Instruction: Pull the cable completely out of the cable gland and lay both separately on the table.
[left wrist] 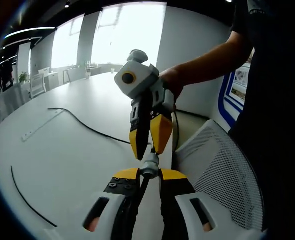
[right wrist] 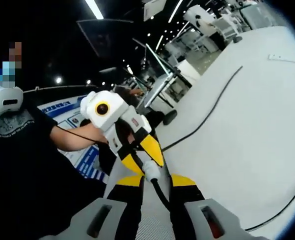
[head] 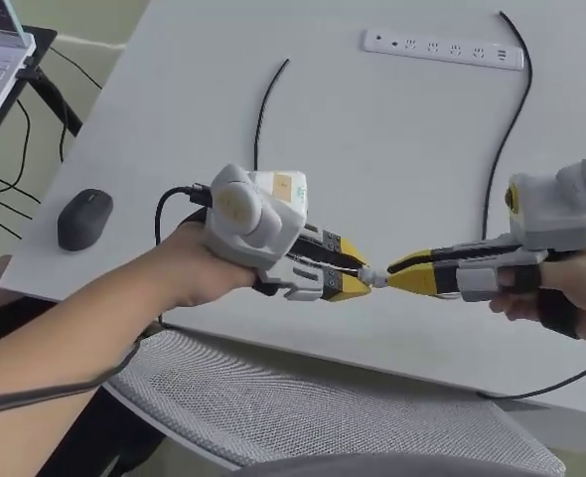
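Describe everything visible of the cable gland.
The cable gland is a small, light grey, plastic-looking fitting with a rounded body. It is held in the air beyond the table edge, between the yellow jaw tips of the left gripper and right gripper. The black cable runs through it.

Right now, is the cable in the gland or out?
In. The cable runs straight into the gland, no gap.

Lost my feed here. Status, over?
Left gripper shut on cable gland, right gripper shut on cable. Cable not yet out. No obstruction seen.
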`<action>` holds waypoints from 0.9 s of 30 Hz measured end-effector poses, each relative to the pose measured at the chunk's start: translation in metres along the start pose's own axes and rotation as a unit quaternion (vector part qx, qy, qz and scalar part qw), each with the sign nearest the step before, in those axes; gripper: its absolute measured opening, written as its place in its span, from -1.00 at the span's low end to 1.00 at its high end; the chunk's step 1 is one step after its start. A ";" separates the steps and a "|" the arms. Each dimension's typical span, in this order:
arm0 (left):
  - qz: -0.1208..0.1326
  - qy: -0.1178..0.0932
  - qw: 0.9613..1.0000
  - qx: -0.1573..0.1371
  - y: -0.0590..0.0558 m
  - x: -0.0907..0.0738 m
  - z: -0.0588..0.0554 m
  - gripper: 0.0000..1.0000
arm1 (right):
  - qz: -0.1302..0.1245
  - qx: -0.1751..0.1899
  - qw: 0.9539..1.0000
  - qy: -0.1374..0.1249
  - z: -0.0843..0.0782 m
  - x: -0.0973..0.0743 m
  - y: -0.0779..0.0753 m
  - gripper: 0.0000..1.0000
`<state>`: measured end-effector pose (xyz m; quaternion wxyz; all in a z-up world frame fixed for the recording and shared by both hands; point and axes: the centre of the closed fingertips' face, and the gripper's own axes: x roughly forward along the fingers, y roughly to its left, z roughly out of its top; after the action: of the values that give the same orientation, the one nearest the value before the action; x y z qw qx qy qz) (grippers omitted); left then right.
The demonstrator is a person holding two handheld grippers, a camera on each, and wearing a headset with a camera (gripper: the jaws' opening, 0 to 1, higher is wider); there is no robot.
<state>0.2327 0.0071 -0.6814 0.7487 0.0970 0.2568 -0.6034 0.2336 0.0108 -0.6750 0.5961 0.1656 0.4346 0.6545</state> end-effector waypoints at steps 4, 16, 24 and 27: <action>0.001 -0.001 1.000 0.007 0.001 0.000 0.002 -0.70 | 0.008 0.004 1.000 0.000 0.002 0.002 0.002 -0.71; 0.001 0.006 1.000 0.018 0.001 0.002 0.004 -0.70 | 0.020 0.006 1.000 0.020 0.000 0.001 0.006 -0.83; 0.000 0.008 1.000 -0.001 0.001 0.005 0.004 -0.71 | -0.018 -0.125 0.991 0.046 -0.002 -0.002 0.006 -0.85; -0.003 0.010 1.000 -0.008 0.000 0.005 0.004 -0.71 | -0.034 -0.180 0.981 0.059 -0.003 -0.002 0.007 -0.86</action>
<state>0.2345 0.0010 -0.6804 0.7454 0.0959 0.2692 -0.6023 0.2268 0.0082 -0.6706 0.6116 0.0018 0.3496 0.7097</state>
